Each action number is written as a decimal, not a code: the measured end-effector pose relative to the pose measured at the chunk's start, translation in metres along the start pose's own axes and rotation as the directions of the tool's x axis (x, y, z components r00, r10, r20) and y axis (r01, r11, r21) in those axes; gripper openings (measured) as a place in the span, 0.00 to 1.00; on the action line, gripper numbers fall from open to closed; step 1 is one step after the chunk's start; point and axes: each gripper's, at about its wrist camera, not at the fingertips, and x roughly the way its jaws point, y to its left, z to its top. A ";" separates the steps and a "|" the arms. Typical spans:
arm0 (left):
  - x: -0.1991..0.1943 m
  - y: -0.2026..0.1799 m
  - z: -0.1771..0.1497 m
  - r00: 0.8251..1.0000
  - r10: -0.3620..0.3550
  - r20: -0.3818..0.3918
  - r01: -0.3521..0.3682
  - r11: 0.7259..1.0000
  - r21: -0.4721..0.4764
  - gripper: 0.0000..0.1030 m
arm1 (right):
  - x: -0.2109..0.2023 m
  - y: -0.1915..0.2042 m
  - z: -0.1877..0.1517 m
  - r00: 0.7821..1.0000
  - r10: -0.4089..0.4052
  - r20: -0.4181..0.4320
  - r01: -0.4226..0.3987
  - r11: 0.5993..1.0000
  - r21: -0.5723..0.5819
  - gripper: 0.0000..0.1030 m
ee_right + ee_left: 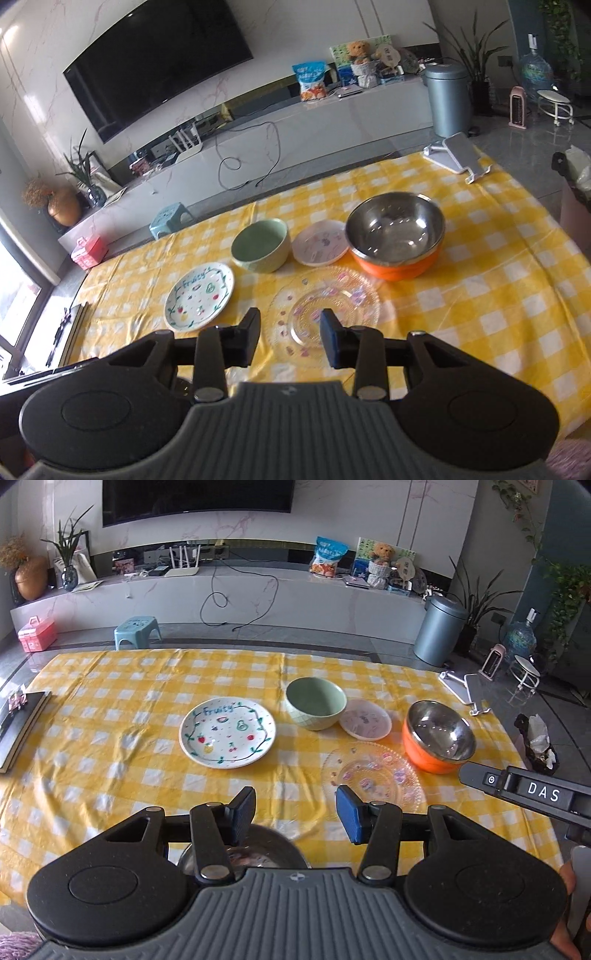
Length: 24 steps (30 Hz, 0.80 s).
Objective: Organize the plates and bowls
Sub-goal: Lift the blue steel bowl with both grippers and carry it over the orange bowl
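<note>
On yellow checked cloth (110,709), green bowl (314,707) empty, orange steel-lined bowl (437,736) empty

Black left gripper (295,814) with blue pads (349,819), grey ribbed body.

Bright daylight, fisheye warp, steel glare

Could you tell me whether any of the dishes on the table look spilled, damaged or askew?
Nothing stands out. The fruit-painted plate, green bowl, small pink plate, clear glass plate and orange steel bowl all sit upright and empty on the yellow checked cloth, which is only slightly wrinkled.
</note>
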 end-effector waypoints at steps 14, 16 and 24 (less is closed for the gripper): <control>0.100 -0.095 0.060 0.992 -0.106 -0.068 0.111 0.990 0.081 0.56 | 0.060 -0.073 0.078 0.968 -0.249 0.026 0.246 0.966 0.080 0.37; 0.120 -0.103 0.062 0.989 -0.112 -0.093 0.119 0.990 0.070 0.55 | 0.074 -0.082 0.081 0.965 -0.262 -0.008 0.262 0.961 0.091 0.36; 0.180 -0.123 0.063 0.979 -0.109 -0.170 0.120 0.991 0.054 0.47 | 0.111 -0.105 0.087 0.947 -0.310 -0.083 0.318 0.942 0.109 0.24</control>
